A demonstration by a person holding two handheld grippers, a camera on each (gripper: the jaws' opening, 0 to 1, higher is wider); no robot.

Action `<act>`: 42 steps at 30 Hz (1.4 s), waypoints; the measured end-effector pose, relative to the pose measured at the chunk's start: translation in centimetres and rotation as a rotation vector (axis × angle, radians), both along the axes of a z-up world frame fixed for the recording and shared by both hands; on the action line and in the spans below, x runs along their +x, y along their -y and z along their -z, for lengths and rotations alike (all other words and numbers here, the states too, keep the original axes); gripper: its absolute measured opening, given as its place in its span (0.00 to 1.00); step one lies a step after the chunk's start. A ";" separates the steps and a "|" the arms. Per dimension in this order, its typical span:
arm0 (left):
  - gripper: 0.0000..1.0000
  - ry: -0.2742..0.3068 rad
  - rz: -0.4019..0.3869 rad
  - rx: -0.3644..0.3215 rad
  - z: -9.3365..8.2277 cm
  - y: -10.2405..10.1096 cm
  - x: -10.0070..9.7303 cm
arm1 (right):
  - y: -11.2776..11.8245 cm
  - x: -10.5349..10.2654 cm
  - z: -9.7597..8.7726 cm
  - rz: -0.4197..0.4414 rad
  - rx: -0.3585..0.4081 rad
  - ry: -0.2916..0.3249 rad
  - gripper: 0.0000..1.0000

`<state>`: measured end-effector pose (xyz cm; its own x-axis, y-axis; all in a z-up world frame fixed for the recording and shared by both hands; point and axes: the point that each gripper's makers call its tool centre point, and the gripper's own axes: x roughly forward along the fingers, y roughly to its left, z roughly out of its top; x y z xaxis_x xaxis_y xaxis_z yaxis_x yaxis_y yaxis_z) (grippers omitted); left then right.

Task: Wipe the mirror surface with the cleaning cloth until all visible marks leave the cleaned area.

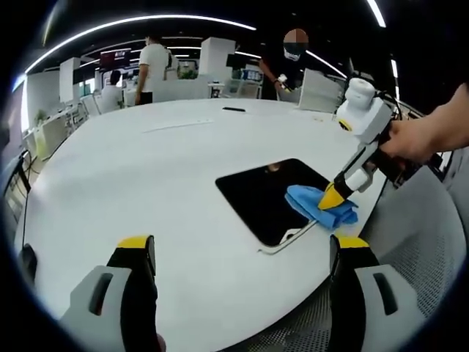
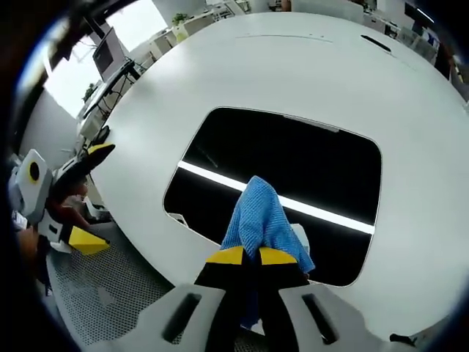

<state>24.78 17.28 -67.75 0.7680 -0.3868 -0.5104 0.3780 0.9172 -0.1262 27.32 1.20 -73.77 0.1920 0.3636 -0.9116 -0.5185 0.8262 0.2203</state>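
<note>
- Cleaning cloth (image 2: 260, 220): blue, soft, bunched; pinched in the right gripper (image 2: 251, 256), jaws closed on it, pressed on the mirror's near edge.
- Likely light and limp, so best taken by a gathered fold, as now.
- Left gripper (image 1: 242, 246): jaws spread wide, empty, hovering off the mirror.
- Mirror (image 1: 267, 194): dark, flat on the white table (image 1: 132, 169) near its edge; probably slick and fragile, calling for light pressure.
- Marks too faint to tell.
</note>
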 end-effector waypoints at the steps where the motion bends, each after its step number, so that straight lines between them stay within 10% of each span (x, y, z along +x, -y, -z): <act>1: 0.99 -0.002 0.003 0.001 0.0 0.1 0.0 | 0.0 0.0 0.0 0.002 -0.001 -0.002 0.00; 42: 0.98 -0.015 0.002 -0.014 0.1 0.2 -0.1 | -1.3 8.2 0.2 -0.051 -0.060 0.011 0.00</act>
